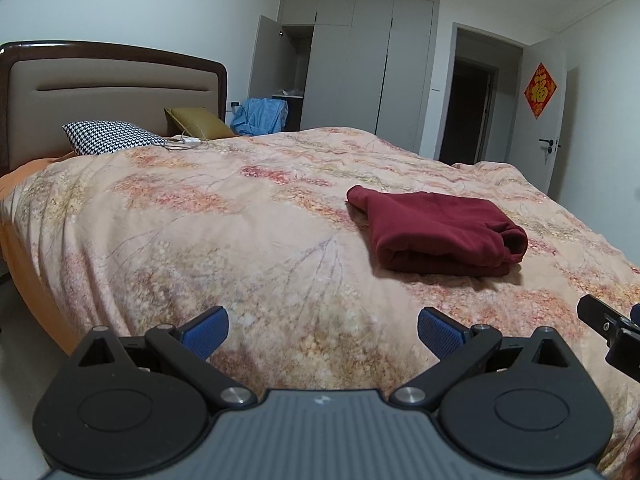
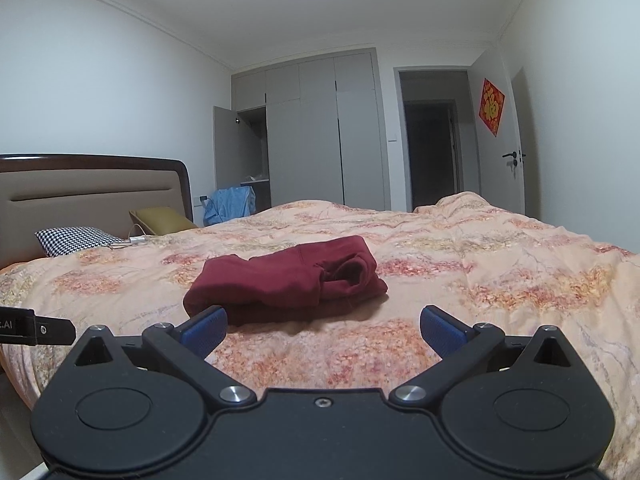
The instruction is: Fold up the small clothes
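Bed quilt [image 2: 480, 264] | folded maroon garment [image 2: 288, 280] | both grippers empty, spread

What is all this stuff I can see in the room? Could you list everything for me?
Garment: 1, dark red, folded, on the quilt in front of both grippers.
Quilt: 1, peach floral, covering the bed.
Headboard: 1, beige with dark wood frame, at the left.
Checked pillow: 1, black and white, by the headboard.
Olive pillow: 1, beside the checked one.
Cable: 1, white, near the pillows.
Blue cloth: 1, heaped beyond the bed.
Wardrobe: 1, grey, one door open, far wall.
Door: 1, white, open, with a red decoration.
Left gripper: 1, black, blue pads, open, empty.
Right gripper: 1, same, open, empty.
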The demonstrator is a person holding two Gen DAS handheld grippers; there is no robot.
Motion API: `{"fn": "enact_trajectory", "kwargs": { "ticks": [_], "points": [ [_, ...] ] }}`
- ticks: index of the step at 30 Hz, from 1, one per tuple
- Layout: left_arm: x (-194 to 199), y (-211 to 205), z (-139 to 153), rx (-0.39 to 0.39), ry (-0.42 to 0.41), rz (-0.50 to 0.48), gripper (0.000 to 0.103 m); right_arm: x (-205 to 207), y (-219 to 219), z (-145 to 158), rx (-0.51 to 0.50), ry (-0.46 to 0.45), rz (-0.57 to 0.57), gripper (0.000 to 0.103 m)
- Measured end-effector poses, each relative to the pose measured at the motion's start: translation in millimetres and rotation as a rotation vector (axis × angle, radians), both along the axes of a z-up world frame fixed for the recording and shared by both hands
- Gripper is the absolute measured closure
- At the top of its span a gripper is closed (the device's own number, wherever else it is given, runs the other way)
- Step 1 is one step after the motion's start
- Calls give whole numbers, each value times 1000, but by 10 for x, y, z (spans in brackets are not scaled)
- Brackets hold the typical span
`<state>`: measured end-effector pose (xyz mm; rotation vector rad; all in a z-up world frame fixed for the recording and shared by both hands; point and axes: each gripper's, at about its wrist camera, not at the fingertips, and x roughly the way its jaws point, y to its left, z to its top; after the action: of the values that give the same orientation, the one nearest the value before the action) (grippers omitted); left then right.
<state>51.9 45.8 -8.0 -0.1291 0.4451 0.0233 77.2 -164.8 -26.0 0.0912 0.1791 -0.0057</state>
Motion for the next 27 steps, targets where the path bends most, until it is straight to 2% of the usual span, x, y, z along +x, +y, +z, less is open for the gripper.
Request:
{"fn": "enact_trajectory", "kwargs": {
  "ticks": [27],
  "points": [
    [-9, 11, 4, -5, 3, -7, 0, 2, -4, -27, 11, -1, 6, 1]
  ]
}}
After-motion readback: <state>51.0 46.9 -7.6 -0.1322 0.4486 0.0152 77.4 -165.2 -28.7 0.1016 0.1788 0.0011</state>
